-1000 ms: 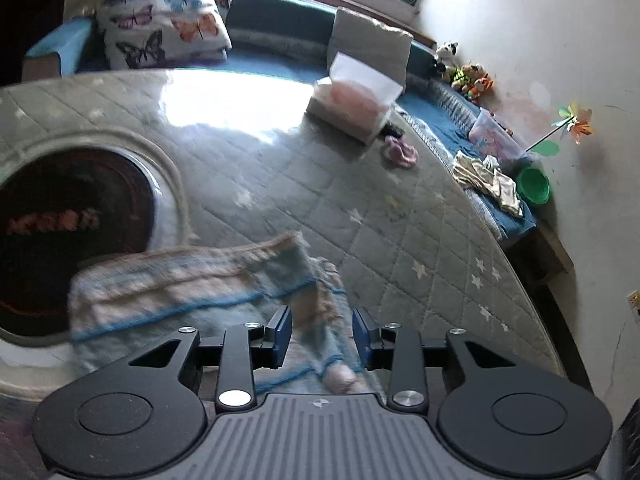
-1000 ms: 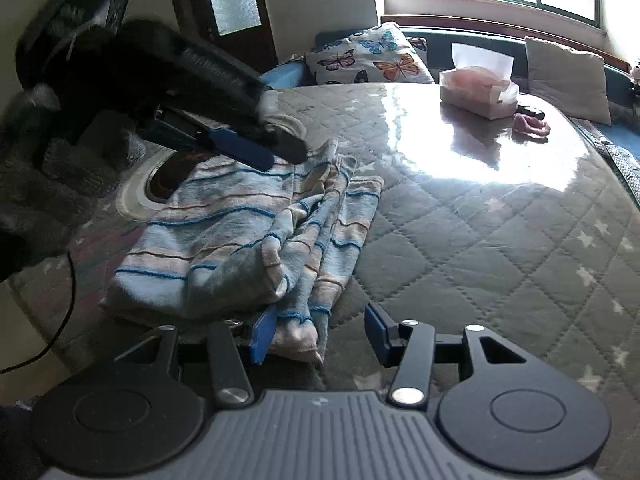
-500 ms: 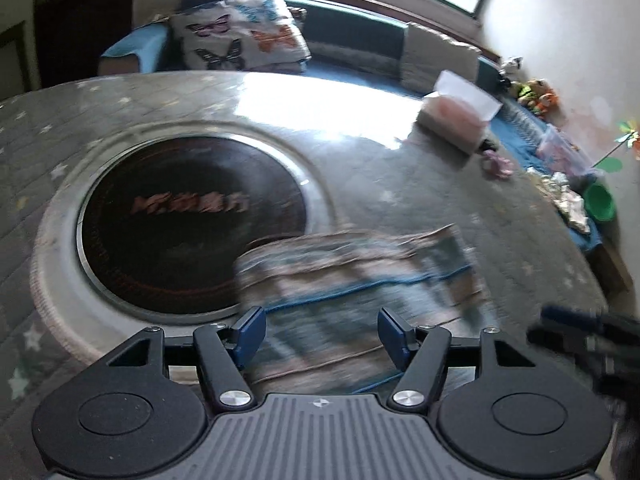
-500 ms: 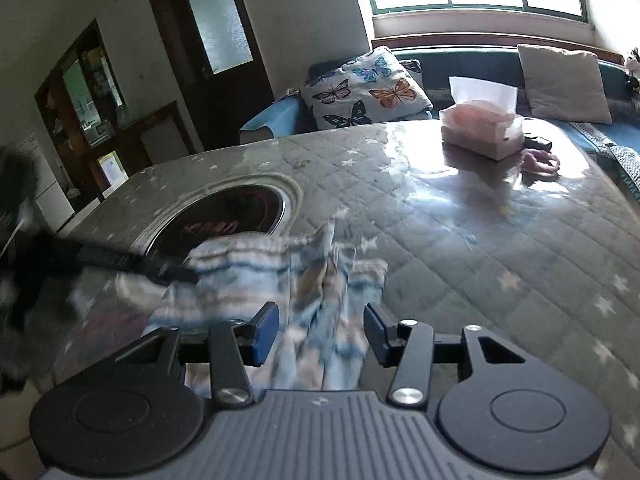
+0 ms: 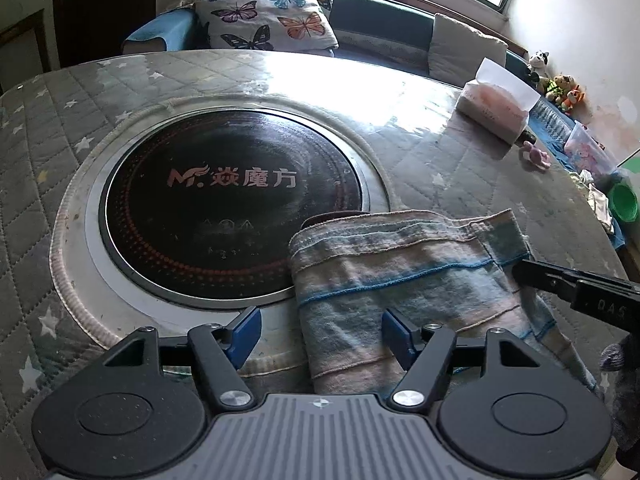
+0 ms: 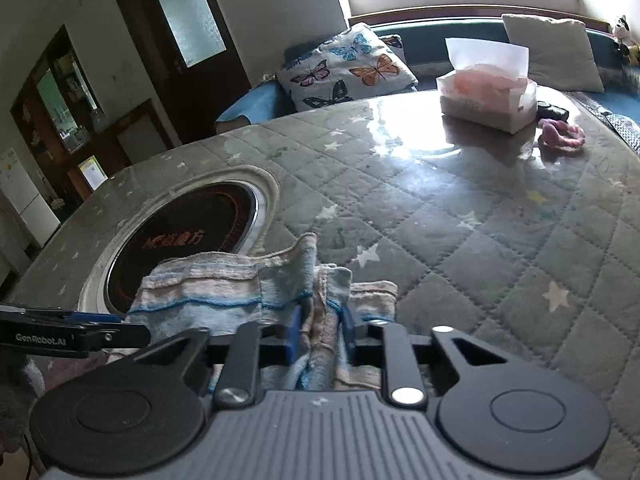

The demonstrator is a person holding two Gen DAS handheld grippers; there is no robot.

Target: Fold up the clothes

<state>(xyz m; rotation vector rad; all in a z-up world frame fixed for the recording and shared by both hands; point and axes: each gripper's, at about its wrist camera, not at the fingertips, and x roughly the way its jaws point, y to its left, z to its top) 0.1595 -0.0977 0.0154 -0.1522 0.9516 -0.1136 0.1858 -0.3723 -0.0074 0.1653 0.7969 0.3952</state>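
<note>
A striped blue and pink garment (image 5: 408, 268) lies folded on the quilted round table (image 5: 460, 168), its left edge overlapping the round black cooktop (image 5: 224, 200). My left gripper (image 5: 320, 330) is open and empty, hovering over the garment's near left edge. In the right wrist view the garment (image 6: 224, 292) is bunched at its right end, and my right gripper (image 6: 320, 330) is shut on that bunched fold. The right gripper's fingers (image 5: 560, 280) show at the garment's right edge in the left wrist view. The left gripper's fingers (image 6: 72, 334) show at the left in the right wrist view.
A tissue pack (image 6: 486, 94) and a small pink item (image 6: 560, 136) sit at the table's far side. A bench with a butterfly cushion (image 5: 268, 20) and a grey cushion (image 6: 552, 52) runs behind the table. A green bowl (image 5: 624, 202) and toys lie at the right.
My left gripper has opened wide and swung left to face the cooktop. My right gripper has closed on the garment's bunched right edge. The garment now lies flatter.
</note>
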